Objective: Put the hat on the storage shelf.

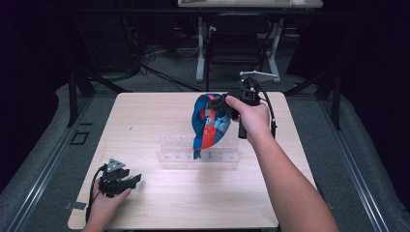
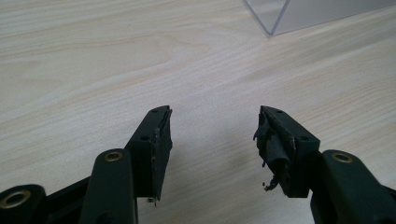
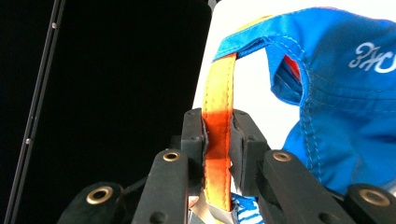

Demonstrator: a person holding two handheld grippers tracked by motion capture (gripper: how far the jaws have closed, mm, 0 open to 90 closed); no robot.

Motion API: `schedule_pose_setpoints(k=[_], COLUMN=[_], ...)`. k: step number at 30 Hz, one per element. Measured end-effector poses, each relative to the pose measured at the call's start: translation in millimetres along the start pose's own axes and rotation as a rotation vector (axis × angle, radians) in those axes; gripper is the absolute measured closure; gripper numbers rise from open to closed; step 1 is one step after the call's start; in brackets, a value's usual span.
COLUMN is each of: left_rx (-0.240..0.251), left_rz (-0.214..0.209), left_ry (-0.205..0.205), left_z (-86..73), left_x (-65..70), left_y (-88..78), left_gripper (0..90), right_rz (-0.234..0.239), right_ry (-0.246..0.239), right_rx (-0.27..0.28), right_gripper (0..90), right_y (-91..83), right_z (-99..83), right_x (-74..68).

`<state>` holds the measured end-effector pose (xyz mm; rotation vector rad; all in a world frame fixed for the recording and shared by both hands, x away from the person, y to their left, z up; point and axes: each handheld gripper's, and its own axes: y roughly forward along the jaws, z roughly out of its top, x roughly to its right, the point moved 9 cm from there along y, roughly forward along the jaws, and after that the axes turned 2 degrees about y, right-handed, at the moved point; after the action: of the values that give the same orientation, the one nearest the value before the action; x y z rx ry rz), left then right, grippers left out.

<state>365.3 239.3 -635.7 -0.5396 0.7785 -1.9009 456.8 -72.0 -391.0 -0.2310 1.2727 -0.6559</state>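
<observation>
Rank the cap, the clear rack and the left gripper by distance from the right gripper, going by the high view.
1. Cap: clamped by its orange strap in the right gripper.
2. Clear rack: on the table just below the hanging cap.
3. Left gripper: at the near left corner, open.

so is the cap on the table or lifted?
Lifted. The right gripper is shut on the orange strap, and the blue cap hangs from it above the clear rack.

A clear rack [image 1: 198,153] lies mid-bench [image 1: 145,125]; behind the bench, a dark chair [image 1: 234,46] and white desk legs [image 1: 200,48] stand
</observation>
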Motion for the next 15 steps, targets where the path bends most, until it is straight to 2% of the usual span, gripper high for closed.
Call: schedule_pose_setpoints(k=[6,15], left_rx=[0.0,0.004], left_rz=[-0.001,0.0], left_ry=[0.0,0.001], left_z=[0.1,0.3], left_x=[0.3,0.4], left_y=[0.5,0.2], left_gripper=[45.0,45.0], right_rz=[-0.015,-0.025], right_ry=[0.004,0.015], right_rx=[-0.028,-0.04], right_gripper=[77.2,76.8], right_y=[10.3,18.0], right_z=[-5.9,-11.2], right_x=[9.8,19.3])
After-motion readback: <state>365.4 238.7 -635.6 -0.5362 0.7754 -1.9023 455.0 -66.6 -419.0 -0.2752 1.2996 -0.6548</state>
